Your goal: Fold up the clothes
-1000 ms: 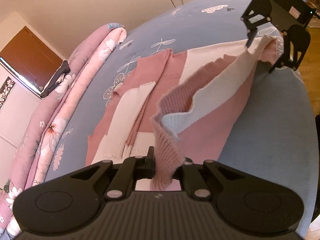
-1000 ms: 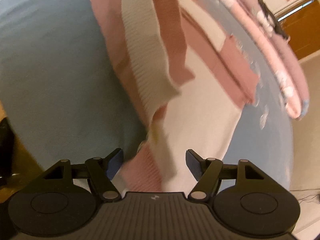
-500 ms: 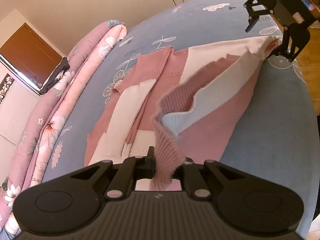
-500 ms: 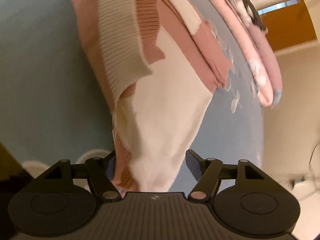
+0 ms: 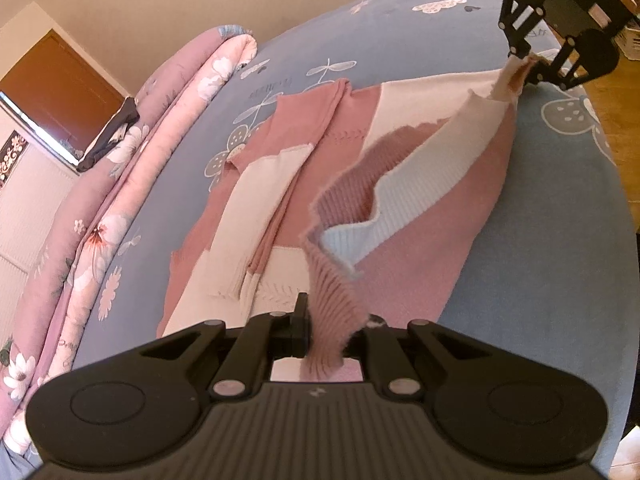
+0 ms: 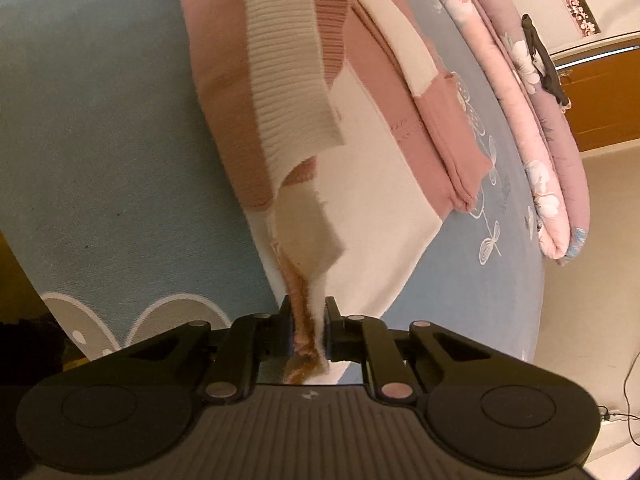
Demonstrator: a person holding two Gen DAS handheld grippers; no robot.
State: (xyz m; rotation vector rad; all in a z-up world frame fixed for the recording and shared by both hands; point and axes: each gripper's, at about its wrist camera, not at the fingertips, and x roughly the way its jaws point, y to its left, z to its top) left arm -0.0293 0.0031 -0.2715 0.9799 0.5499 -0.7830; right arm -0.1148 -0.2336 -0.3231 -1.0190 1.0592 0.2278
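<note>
A pink and cream knitted sweater lies on the blue bed, sleeves folded in over its body. My left gripper is shut on the pink ribbed hem at one bottom corner and holds it a little above the bed. My right gripper is closing its jaws on the other bottom corner of the sweater, with pink and cream fabric pinched between the pads. From the left wrist view the right gripper shows at the far upper right, holding that corner taut.
A rolled pink floral quilt runs along the far side of the bed, also seen as the quilt. Wooden floor lies beyond the bed's right edge. A cable trails on the floor.
My right gripper's jaws went from wide apart around the sweater's corner to clamped on it. The left gripper stayed shut on the hem, unmoved.
</note>
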